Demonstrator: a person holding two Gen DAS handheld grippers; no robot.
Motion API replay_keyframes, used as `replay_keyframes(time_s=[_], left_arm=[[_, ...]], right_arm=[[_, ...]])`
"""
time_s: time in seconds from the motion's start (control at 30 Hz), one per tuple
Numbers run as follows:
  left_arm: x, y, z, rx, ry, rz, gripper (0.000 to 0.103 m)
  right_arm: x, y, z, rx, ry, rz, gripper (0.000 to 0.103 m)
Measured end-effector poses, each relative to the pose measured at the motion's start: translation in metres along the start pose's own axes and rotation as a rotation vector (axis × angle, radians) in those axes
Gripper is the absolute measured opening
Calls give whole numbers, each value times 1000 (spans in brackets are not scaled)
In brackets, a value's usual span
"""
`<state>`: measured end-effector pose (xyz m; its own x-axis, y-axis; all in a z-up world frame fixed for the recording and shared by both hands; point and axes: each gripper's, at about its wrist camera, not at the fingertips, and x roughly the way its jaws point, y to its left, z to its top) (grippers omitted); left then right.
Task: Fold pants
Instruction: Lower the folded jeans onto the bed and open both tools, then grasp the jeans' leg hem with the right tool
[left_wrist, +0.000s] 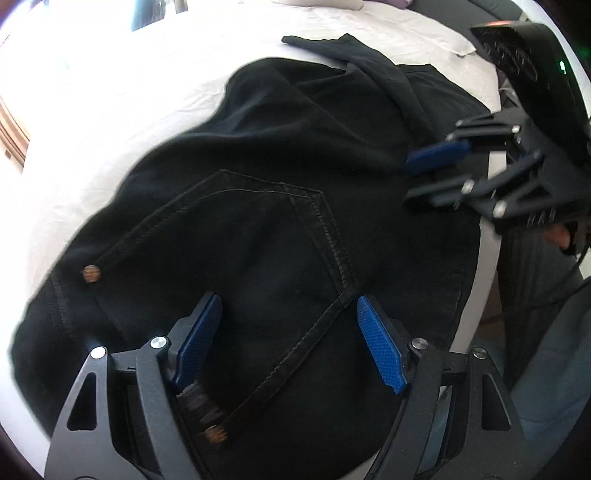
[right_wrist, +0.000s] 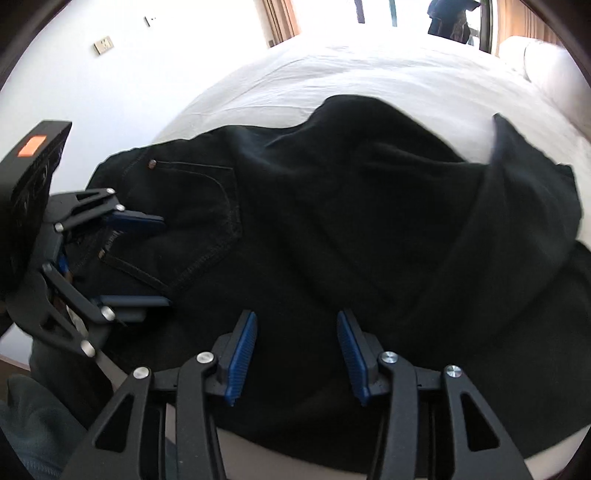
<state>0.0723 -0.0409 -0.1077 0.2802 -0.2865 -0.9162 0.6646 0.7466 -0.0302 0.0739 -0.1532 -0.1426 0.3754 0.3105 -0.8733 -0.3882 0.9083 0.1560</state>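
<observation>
Left wrist view, nearest first: the left gripper (left_wrist: 290, 332) hangs over the black pants (left_wrist: 258, 177) with its jaws spread wide, released, the blue pads (left_wrist: 376, 339) parted on either side of a back pocket (left_wrist: 236, 258) and pressing on nothing. A copper rivet (left_wrist: 216, 432) sits at the pocket's near corner, close to the left pad, and a second one (left_wrist: 91, 274) lies toward 9 o'clock. The pocket's stitched point runs to about 1 o'clock of the pads. Beyond it the cloth bunches in soft folds, and a flap of dark fabric (left_wrist: 354, 55) lies across the far end at 12 o'clock. At 2 o'clock the right gripper (left_wrist: 428, 177) reaches in from the edge of the frame, its jaws apart over the pants (one blue pad is plain, the other blurred).

From the right wrist view, the right gripper (right_wrist: 297, 354) stands over the near edge of the pants (right_wrist: 369, 229), jaws loose, with only flat cloth below the gap and nothing grasped. At 9 o'clock the left gripper (right_wrist: 147, 258) comes in from the side, its fingers wide around the pocket area. The pants lie in a heap on the white sheet of a bed (right_wrist: 369, 70), which stretches away to 12 o'clock. A pillow (right_wrist: 539, 59) rests at 1 o'clock, and a wall with a small plate (right_wrist: 103, 45) shows at 10 o'clock.
</observation>
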Motion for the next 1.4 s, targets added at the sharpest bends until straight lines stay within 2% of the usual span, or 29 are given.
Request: replay_keyframes(time_s=[0.07, 0.1, 0.17, 0.27, 0.33, 0.4, 0.43, 0.47, 0.53, 0.57, 0.63, 0.67, 0.73, 0.77, 0.83, 0.93, 1.03, 1.1, 1.17, 1.27, 1.33, 1.4], left_arm=[[-15, -1, 7, -1, -25, -10, 75], [-24, -1, 14, -1, -61, -40, 75], [-29, -2, 25, 3, -96, -42, 75], [-7, 0, 33, -16, -70, -23, 75], [17, 4, 28, -49, -18, -18, 75], [22, 2, 20, -24, -39, -3, 75], [22, 3, 18, -23, -42, -2, 75], [20, 4, 17, -29, -43, -5, 75], [17, 6, 17, -31, -38, -13, 75], [19, 6, 21, -31, -35, -14, 75], [13, 1, 24, -36, -17, -3, 75], [9, -1, 31, -38, -23, -10, 75], [-4, -9, 55, -41, -88, -65, 75], [-6, -11, 67, -45, -112, -85, 75], [-3, -12, 100, -57, -142, -122, 75], [13, -18, 148, -72, -162, -158, 75], [52, -21, 184, -99, -95, -168, 75], [84, -20, 189, -129, -27, -171, 74], [91, -26, 188, -118, -55, -125, 74], [91, -41, 185, -104, -75, -52, 74], [92, -42, 180, -103, -84, -51, 74], [93, -36, 181, -114, -95, -66, 74]], right_arm=[[-11, -8, 10, 37, -37, 35, 53], [-19, -15, 19, 75, -69, 79, 55], [-24, -25, 39, 125, -99, 150, 55], [-8, -37, 83, 186, -112, 320, 55], [8, -39, 95, 203, -97, 325, 55], [40, -48, 115, 228, -32, 329, 55], [56, -55, 121, 232, -8, 265, 53], [64, -65, 125, 251, -9, 235, 45], [64, -82, 134, 320, -49, 251, 45], [57, -89, 137, 349, -87, 178, 46], [37, -98, 137, 377, -149, 45, 49], [27, -101, 134, 391, -167, 30, 51], [-1, -106, 122, 394, -236, 65, 63], [-17, -111, 113, 395, -274, 52, 74], [-38, -120, 92, 432, -320, 12, 77], [-50, -143, 68, 523, -314, 10, 77], [-56, -158, 45, 574, -294, -5, 77], [-59, -162, 44, 574, -299, -25, 77], [-73, -176, 39, 579, -300, -39, 77], [-75, -181, 53, 559, -299, -54, 77], [-82, -187, 61, 541, -282, -71, 77], [-72, -188, 82, 512, -241, -92, 77]])
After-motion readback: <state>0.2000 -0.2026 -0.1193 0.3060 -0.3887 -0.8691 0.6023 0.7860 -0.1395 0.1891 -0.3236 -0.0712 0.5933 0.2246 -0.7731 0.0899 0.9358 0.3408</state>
